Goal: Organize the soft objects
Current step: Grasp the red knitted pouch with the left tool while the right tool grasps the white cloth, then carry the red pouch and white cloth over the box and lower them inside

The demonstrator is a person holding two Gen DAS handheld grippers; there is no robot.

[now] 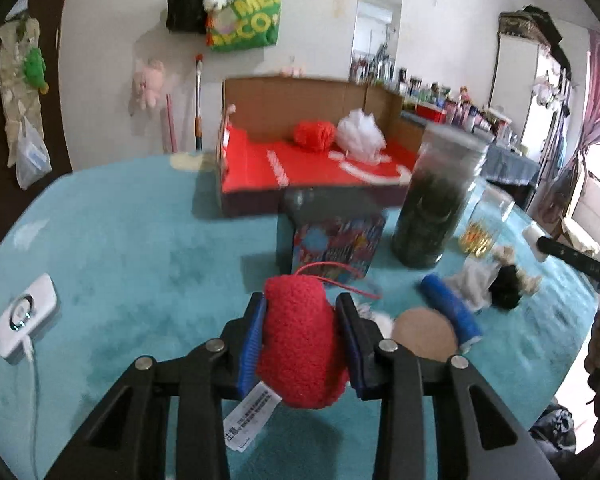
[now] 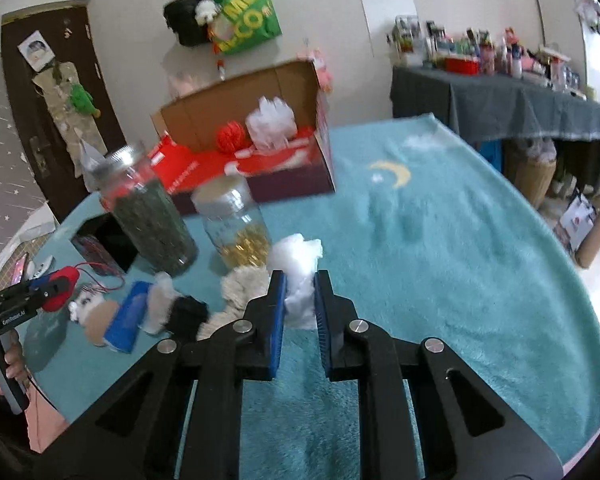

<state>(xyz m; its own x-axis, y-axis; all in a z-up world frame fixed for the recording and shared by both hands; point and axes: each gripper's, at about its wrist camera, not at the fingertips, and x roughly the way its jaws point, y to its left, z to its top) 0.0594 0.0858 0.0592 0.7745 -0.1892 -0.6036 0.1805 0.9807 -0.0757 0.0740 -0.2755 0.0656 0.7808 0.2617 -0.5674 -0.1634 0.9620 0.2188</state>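
Note:
My left gripper (image 1: 300, 304) is shut on a red fuzzy plush (image 1: 300, 348) with a white label and a red string, held above the teal table. It also shows in the right wrist view (image 2: 62, 286). My right gripper (image 2: 300, 280) is shut on a white cotton wad (image 2: 298, 276). An open cardboard box (image 1: 284, 100) with a red floor holds a red yarn ball (image 1: 314, 134) and a white puff (image 1: 360, 128). A blue roll (image 1: 452, 308), a tan round pad (image 1: 424, 330), a black-and-white soft toy (image 1: 504, 284) and a cream yarn bundle (image 2: 240, 288) lie on the table.
A tall jar of dark leaves (image 1: 436, 200), a glass jar with gold bits (image 1: 488, 220) and a colourful tin (image 1: 336, 236) stand between the soft things and the box. A white charger (image 1: 26, 316) lies at the left. The teal cloth (image 2: 440, 240) covers the table.

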